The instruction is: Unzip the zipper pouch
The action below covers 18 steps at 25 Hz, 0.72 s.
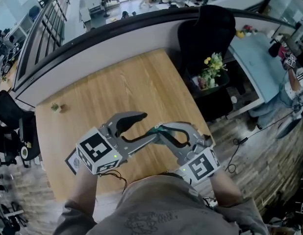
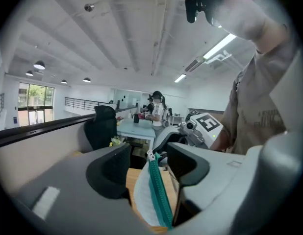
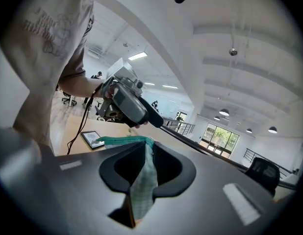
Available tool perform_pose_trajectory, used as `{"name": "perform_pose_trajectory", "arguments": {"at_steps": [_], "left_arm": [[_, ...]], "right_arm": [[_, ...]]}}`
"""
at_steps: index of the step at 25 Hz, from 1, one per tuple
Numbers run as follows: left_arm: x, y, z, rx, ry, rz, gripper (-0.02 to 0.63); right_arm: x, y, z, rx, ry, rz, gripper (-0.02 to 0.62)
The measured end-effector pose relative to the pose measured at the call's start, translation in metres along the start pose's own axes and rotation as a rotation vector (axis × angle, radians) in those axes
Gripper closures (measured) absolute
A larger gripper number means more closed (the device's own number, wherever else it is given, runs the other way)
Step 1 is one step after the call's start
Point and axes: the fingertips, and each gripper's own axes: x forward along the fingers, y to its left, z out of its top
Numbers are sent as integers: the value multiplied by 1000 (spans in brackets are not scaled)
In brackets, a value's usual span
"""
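two hand-held grippers meet just in front of the person's chest, above a wooden bench. the left hand-held gripper has its jaws standing apart. the near end of the pouch sits in the gap between them. it shows a white face with a teal zip along its top edge, and the zip lies against the jaw on that view's right. no pad can be seen pressing on the pouch.

the right hand-held gripper faces the left one from the other side. its jaws are drawn together and clamped on the pouch's far end. pale green checked cloth is pinched between the pads there and hangs below them. the pouch is in the air between the two tools, clear of the bench.

a tablet lies flat on the near part of the bench, beneath the left tool. farther off, near the bench's left edge, stands a small green plant. past the far right corner is a black chair, with yellow flowers just in front of it. a dark curved rail runs behind the bench, with an open office floor beyond.
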Motion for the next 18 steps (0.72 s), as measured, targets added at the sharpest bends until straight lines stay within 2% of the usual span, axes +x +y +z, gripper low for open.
{"name": "perform_pose_trajectory", "arguments": {"at_steps": [5,11,18], "left_arm": [[13,-14,-3,-26,41,-135,373],[16,-26,-11,-59,68,-222,381],[13,-35,-20,-74,92,-265,477]], "right_arm": [[-2,12,6,-87,7,71,537],[-5,27,9,-164,-20,144,537],[-8,34,9,-217,-15,167,537]]}}
